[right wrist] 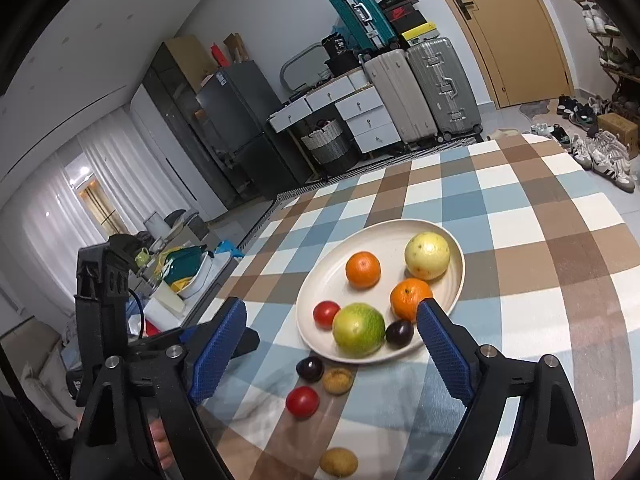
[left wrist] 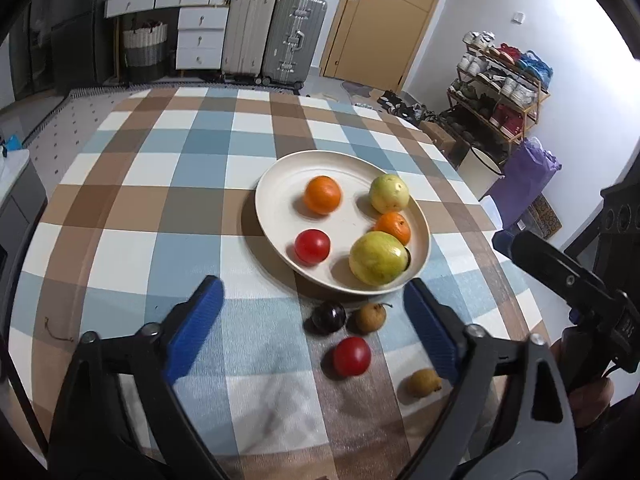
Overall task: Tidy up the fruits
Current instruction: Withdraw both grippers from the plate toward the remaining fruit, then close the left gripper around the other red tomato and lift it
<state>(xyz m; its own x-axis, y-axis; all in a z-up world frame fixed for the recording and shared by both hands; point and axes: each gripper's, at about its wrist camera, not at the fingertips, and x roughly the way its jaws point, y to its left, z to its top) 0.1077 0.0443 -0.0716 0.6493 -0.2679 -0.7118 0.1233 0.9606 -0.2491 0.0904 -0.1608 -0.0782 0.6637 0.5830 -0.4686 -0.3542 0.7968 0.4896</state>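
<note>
Nearest my left camera, the left gripper (left wrist: pixel 314 312) stood with its blue pads wide apart and nothing between them but checked tablecloth (left wrist: pixel 160 184) and loose fruit: a dark plum (left wrist: pixel 329 316) touching a small brown fruit (left wrist: pixel 371 317), a red tomato (left wrist: pixel 352 356) nearer me, and a second brown fruit (left wrist: pixel 424 382) close by the right-hand pad. Beyond them sat the cream plate (left wrist: pixel 276 200), holding two oranges (left wrist: pixel 322 195), a second red tomato (left wrist: pixel 312 246) and two yellow-green fruits (left wrist: pixel 377 257), the larger one close to the near rim. My right gripper (right wrist: pixel 332 328) was likewise spread wide and gripped nothing; through its camera I saw another dark plum (right wrist: pixel 399 333) on the plate beside that large green fruit. Both sets of pads hung above the table, short of the plate.
</note>
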